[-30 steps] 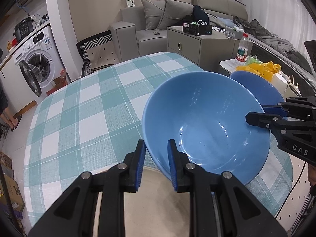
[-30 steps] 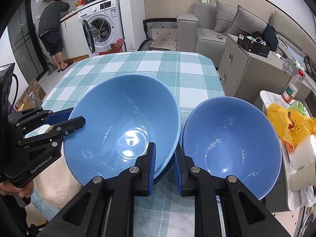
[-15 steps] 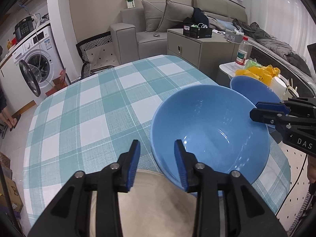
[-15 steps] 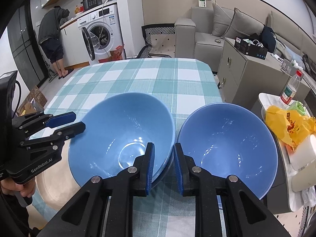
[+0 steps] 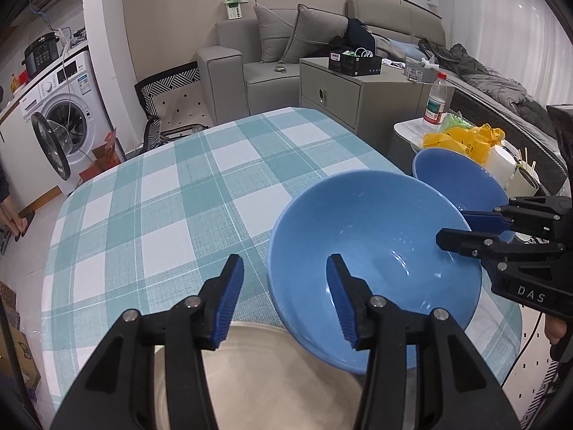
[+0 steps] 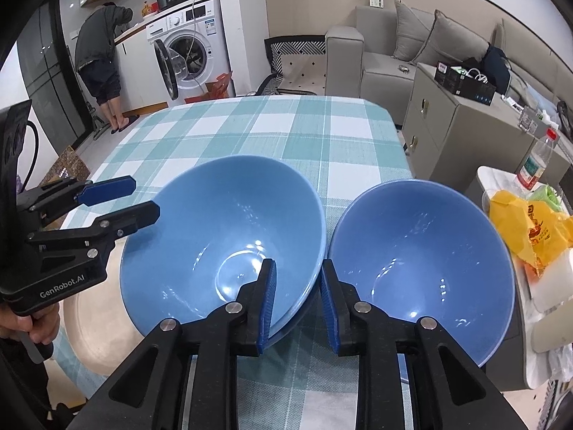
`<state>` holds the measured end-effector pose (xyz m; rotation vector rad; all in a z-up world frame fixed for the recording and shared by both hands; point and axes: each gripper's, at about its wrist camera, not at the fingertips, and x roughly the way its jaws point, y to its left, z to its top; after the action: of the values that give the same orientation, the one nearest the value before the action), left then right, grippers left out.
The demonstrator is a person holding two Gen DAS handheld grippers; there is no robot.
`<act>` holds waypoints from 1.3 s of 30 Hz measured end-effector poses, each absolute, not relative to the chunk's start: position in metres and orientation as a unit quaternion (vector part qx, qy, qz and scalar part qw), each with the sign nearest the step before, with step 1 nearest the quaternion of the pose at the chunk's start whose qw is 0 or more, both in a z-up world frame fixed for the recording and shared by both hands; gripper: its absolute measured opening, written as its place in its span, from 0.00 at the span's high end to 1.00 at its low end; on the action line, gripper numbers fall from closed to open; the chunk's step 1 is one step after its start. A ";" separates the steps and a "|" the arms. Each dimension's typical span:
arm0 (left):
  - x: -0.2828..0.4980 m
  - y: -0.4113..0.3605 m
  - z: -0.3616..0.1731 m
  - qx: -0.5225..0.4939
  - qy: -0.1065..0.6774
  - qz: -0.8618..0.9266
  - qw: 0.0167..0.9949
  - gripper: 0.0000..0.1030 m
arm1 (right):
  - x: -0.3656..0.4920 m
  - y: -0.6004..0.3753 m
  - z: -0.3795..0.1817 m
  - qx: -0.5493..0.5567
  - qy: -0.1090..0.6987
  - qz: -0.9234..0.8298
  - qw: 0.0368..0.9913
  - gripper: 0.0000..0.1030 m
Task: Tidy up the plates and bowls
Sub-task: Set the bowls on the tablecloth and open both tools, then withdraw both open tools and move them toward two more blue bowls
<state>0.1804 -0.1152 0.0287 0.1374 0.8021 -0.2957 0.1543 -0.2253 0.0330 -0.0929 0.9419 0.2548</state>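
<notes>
The left gripper [image 5: 284, 295] has its fingers [image 5: 229, 297] apart and opening. The near rim of the pale blue bowl [image 5: 372, 251] lies between them, and neither pad presses on it. That bowl sits nested in a second blue bowl whose rim shows just under it in the right wrist view, on the checked worktop [image 5: 172, 215]. A beige plate [image 5: 272, 387] lies under the left fingers, and the bowl's near edge overhangs it.

The right gripper [image 6: 297, 295] straddles the opposite rim of the same bowl [image 6: 222, 229], one finger [image 6: 266, 297] inside it and the other outside. These fingers are opening, with a gap visible at the rim.

A darker blue bowl [image 6: 419, 258] stands just beside the outer right finger, close against the pale one. A yellow bag [image 6: 530, 225] lies beyond it, off the worktop.
</notes>
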 end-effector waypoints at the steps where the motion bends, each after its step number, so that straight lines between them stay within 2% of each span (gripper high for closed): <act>1: 0.181 -0.116 0.030 0.067 0.388 -0.144 0.908 0.52 | 0.154 -0.226 0.033 -0.045 0.451 0.123 0.883 0.74; 2: 0.182 -0.117 0.030 0.067 0.388 -0.146 0.907 0.52 | 0.154 -0.227 0.035 -0.040 0.449 0.126 0.884 0.71; 4: 0.183 -0.120 0.032 0.072 0.390 -0.149 0.906 0.51 | 0.154 -0.229 0.040 -0.032 0.443 0.133 0.886 0.57; 6: 0.185 -0.123 0.034 0.076 0.390 -0.153 0.905 0.50 | 0.154 -0.231 0.045 -0.030 0.438 0.133 0.889 0.50; 9: 0.187 -0.127 0.039 0.074 0.390 -0.159 0.904 0.49 | 0.154 -0.234 0.054 -0.025 0.428 0.135 0.893 0.31; 12: 0.191 -0.131 0.044 0.072 0.390 -0.168 0.903 0.48 | 0.153 -0.240 0.062 -0.018 0.421 0.133 0.897 0.23; 13: 0.192 -0.133 0.046 0.071 0.390 -0.171 0.902 0.44 | 0.153 -0.241 0.065 -0.019 0.419 0.130 0.898 0.20; 14: 0.193 -0.135 0.048 0.071 0.390 -0.174 0.902 0.30 | 0.152 -0.243 0.068 -0.019 0.417 0.128 0.900 0.19; 16: 0.194 -0.138 0.052 0.069 0.384 -0.178 0.904 0.10 | 0.150 -0.249 0.073 -0.020 0.412 0.119 0.903 0.15; 19: 0.195 -0.145 0.060 0.075 0.373 -0.185 0.906 0.04 | 0.148 -0.259 0.079 -0.013 0.406 0.108 0.907 0.09; 22: 0.200 -0.150 0.065 0.070 0.375 -0.197 0.903 0.02 | 0.147 -0.272 0.087 -0.002 0.402 0.097 0.911 0.01; 39: 0.227 -0.192 0.076 0.083 0.380 -0.232 0.892 0.02 | 0.137 -0.338 0.104 0.044 0.402 0.024 0.914 0.01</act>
<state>0.2270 -0.1916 0.0759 0.1719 0.7889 -0.4810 0.1369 -0.3378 0.1041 0.0905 0.8279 0.0486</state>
